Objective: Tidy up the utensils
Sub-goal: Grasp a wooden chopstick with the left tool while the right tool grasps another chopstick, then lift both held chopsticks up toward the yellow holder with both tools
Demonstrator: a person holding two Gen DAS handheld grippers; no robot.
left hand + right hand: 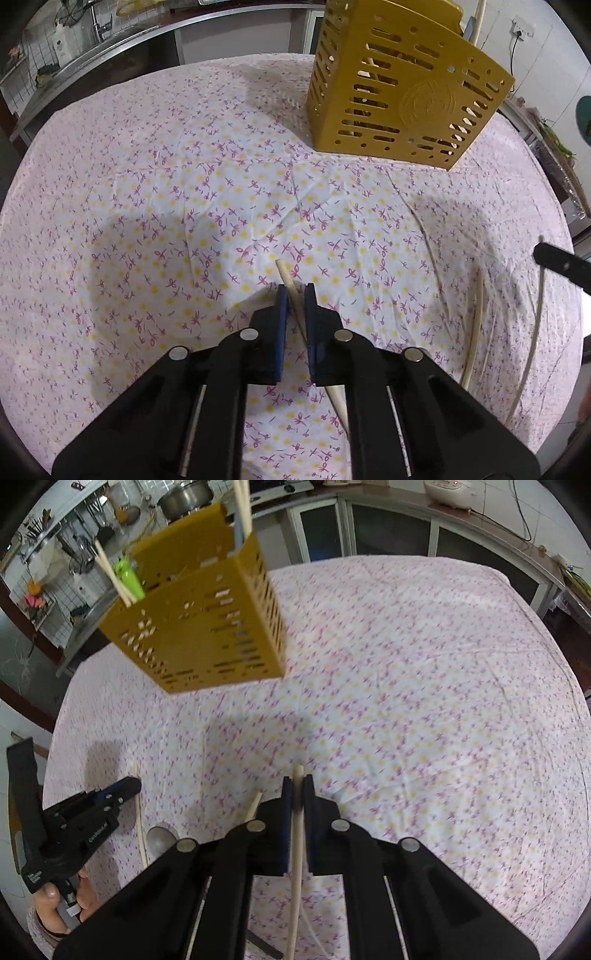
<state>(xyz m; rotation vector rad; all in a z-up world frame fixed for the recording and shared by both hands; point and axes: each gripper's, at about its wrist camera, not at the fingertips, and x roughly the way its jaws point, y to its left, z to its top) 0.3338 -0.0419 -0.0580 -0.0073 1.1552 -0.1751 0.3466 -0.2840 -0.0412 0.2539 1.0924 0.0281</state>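
Two grippers, each pinching a chopstick, near a yellow holder.

The left gripper [294, 291] has its jaws nearly together with a chopstick [286, 275] between them. The right gripper [297, 784] squeezes another chopstick [296, 834] tight. The holder [399, 88] stands on the flowery cloth [147, 192] with chopsticks in it. More chopsticks [476, 325] and a spoon [161, 838] lie on the cloth.

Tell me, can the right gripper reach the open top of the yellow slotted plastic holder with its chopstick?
Probably yes. The right gripper holds a wooden chopstick, and only bare floral tablecloth lies before the yellow slotted holder.
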